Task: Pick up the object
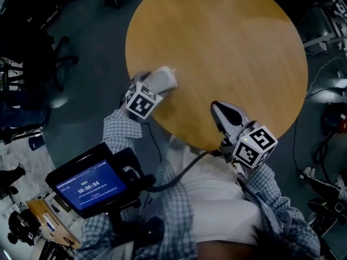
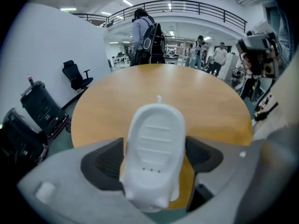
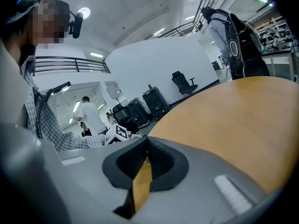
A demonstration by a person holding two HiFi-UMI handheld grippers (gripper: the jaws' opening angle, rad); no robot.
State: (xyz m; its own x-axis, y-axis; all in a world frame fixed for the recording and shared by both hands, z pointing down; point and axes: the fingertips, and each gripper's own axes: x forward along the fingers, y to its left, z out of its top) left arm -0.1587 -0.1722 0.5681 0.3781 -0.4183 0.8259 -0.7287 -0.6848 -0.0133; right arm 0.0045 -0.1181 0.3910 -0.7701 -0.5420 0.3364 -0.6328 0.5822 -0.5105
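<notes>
The left gripper (image 1: pixel 158 83) has its two jaws spread wide, and the one white object (image 2: pixel 156 146) lies lengthwise between them. Its sides are close beside the two dark pads, and a strip of tabletop shows along its right flank. The object is a smooth, rounded plastic shell with ribbed lines on top and three small holes. It sits at the left near edge of the single round wooden table (image 1: pixel 227 42).

The right gripper (image 1: pixel 216 108) has its jaws pressed together with nothing between them, and it is over the table's near edge, well apart from the object. Each gripper carries one marker cube, two in all: the left cube (image 1: pixel 142 101) and the right cube (image 1: pixel 255 145). Two checked sleeves lead back from them.

To the near left is one handheld screen (image 1: pixel 92 186), which glows blue. On the far side of the table, the left gripper view shows one person with a dark backpack (image 2: pixel 145 34). To the left are one black office chair (image 2: pixel 77 76) and two black cases (image 2: pixel 44 108).
</notes>
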